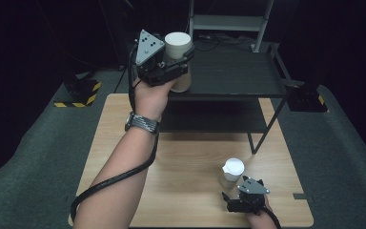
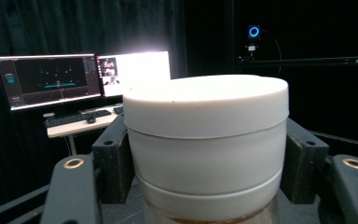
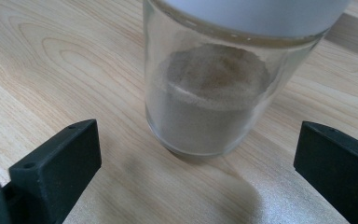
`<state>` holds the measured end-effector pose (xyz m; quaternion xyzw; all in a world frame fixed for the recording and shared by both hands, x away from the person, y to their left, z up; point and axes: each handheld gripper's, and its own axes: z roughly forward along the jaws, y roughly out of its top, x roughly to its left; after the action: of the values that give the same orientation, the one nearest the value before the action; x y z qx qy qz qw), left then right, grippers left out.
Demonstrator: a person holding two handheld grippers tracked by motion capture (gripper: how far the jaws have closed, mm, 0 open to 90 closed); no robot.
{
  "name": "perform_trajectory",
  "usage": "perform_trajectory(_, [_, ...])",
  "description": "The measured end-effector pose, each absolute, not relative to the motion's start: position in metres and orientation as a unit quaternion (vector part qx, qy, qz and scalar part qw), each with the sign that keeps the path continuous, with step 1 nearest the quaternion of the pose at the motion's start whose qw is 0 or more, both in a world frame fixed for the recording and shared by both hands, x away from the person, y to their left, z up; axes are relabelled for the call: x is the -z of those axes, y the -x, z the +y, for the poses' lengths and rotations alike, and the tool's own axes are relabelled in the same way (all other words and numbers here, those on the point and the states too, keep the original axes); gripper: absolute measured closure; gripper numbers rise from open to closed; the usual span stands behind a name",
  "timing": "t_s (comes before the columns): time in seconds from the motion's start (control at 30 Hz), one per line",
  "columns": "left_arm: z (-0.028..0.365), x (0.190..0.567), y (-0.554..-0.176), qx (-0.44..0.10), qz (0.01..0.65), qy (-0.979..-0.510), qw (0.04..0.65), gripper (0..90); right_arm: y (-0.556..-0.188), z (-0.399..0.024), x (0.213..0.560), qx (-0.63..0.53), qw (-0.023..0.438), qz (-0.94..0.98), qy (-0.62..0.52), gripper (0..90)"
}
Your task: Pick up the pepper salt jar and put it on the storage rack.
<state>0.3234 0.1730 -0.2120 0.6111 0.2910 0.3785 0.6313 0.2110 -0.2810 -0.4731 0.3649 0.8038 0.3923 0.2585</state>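
While the left gripper [image 1: 174, 59] hangs high over the black shelf [image 1: 238, 71], its jaws are clamped on a white-lidded jar [image 1: 178, 47], pads pressed to the lid on both sides in the left gripper view. It looks like a placing step: jar up in the air, shelf top just below. Down at the near edge of the table [image 1: 124, 143], the right gripper [image 1: 236, 191] sits with jaws wide apart, a second jar [image 3: 209, 93] of brownish powder standing just ahead, untouched. Next, I'd say, the left has to lower level onto the shelf before letting go; the right must slide forward to bracket its jar.
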Motion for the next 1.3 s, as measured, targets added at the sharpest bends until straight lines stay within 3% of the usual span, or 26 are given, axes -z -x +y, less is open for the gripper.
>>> perform_trajectory(1.3, [0.158,0.22,-0.335,-0.389,0.293,-0.614,0.622,33.1,-0.211,-0.281,0.473,-0.393,0.257,0.805,-0.364,0.0])
